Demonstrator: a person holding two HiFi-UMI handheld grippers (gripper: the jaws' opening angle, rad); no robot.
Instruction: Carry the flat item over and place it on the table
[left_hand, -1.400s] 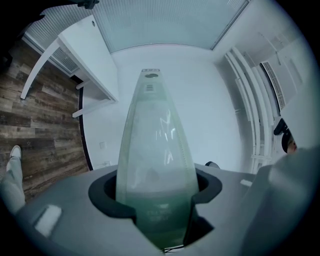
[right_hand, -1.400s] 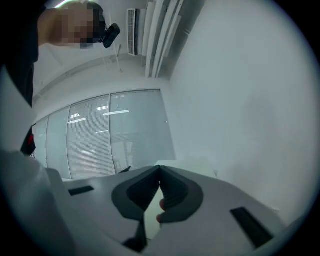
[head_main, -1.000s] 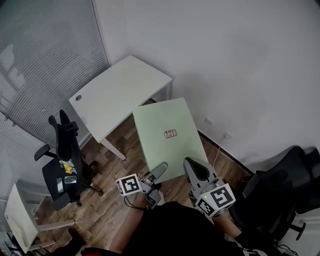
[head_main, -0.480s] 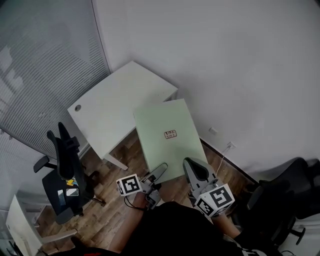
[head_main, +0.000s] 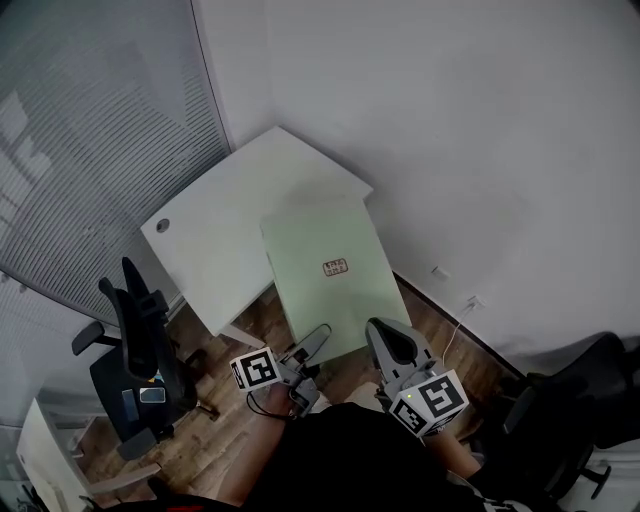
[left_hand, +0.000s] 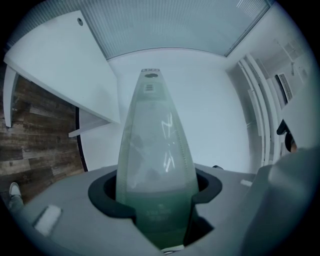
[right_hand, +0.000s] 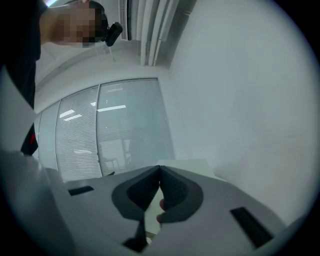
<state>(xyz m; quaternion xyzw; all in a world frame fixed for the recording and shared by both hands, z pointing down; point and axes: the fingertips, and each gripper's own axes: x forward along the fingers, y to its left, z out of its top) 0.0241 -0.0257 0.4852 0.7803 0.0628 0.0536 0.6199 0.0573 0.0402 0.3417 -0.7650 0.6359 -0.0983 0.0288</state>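
White table (head_main: 215, 235) has drawn nearer, and the far edge of the pale green board (head_main: 325, 285), carried level in the air, now reaches over its corner, so set-down looks close. Both the left gripper (head_main: 320, 336) and the right gripper (head_main: 385, 338) are clamped on the board's near edge.

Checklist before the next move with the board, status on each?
1. Left gripper jaws closed on board: ok.
2. Right gripper jaws closed on board's near edge: ok.
3. Board over table: not ok. Only its far edge overlaps the top; the rest hangs over floor.
4. Visible table top bare: ok.
5. Board's clearance above the top: cannot tell.
6. Chair apart from board: ok.
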